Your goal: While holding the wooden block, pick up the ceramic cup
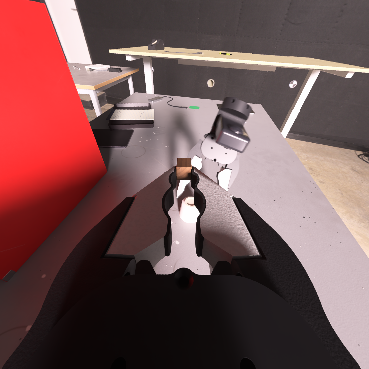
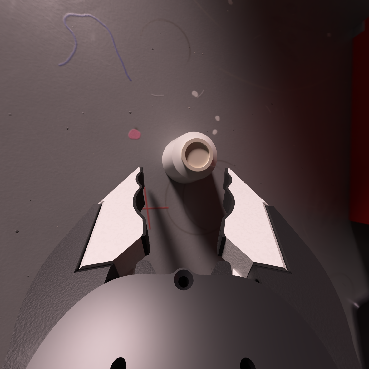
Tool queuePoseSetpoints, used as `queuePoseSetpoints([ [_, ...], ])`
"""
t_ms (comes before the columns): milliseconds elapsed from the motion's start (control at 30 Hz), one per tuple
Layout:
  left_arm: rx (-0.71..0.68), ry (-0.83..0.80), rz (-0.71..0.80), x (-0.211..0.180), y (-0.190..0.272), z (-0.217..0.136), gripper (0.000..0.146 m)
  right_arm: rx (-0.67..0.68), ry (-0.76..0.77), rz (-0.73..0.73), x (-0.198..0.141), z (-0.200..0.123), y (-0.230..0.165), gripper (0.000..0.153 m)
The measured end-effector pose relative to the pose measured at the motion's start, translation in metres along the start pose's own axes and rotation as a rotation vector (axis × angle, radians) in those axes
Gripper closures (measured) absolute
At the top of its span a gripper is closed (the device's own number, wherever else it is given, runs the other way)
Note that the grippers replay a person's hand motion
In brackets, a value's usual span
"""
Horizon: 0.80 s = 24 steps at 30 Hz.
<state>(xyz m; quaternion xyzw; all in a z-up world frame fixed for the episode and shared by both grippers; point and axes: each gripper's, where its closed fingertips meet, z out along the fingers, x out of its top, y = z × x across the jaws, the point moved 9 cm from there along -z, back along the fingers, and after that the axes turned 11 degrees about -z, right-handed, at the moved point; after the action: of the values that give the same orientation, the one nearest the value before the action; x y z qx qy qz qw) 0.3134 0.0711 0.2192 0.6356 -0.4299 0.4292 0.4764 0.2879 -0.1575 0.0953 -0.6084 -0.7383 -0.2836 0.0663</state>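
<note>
My left gripper (image 1: 184,171) is shut on a small wooden block (image 1: 184,168), held at its fingertips above the grey table (image 1: 279,199). A white ceramic cup (image 1: 188,209) stands upright on the table below the left fingers, partly hidden by them. In the right wrist view the cup (image 2: 189,156) shows from above, with a beige inside. My right gripper (image 2: 183,171) is open and empty, pointing down, with the cup just beyond its fingertips. The right gripper also shows in the left wrist view (image 1: 207,175), hovering over the table behind the cup.
A tall red panel (image 1: 40,129) stands close on the left. A notebook (image 1: 132,115), a dark tablet (image 1: 112,137), a cable (image 1: 173,102) and a green tag (image 1: 194,107) lie at the table's far end. Other tables (image 1: 239,58) stand behind. A red cross mark (image 2: 148,208) lies on the table.
</note>
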Motion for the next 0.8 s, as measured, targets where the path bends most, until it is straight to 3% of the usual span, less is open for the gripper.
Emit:
queuePoseSetpoints([
  [133,-0.001,0.005,-0.001,-0.001,-0.002,-0.004,0.133,0.103,0.062,0.050,-0.003,0.010,0.010,0.082],
  [300,0.002,0.017,-0.012,-0.003,-0.006,-0.007,0.133,0.058,0.038,0.231,0.000,0.009,0.008,0.088],
  [633,0.020,-0.006,-0.008,-0.007,-0.006,-0.004,0.133,-0.017,0.177,0.431,-0.008,-0.006,0.009,0.094],
  [733,0.025,-0.019,0.010,-0.005,-0.004,-0.003,0.133,-0.019,0.057,0.405,-0.008,-0.004,0.009,0.096],
  [800,0.028,-0.024,0.017,-0.004,-0.002,-0.003,0.133,-0.020,0.060,0.351,-0.005,0.002,0.006,0.097],
])
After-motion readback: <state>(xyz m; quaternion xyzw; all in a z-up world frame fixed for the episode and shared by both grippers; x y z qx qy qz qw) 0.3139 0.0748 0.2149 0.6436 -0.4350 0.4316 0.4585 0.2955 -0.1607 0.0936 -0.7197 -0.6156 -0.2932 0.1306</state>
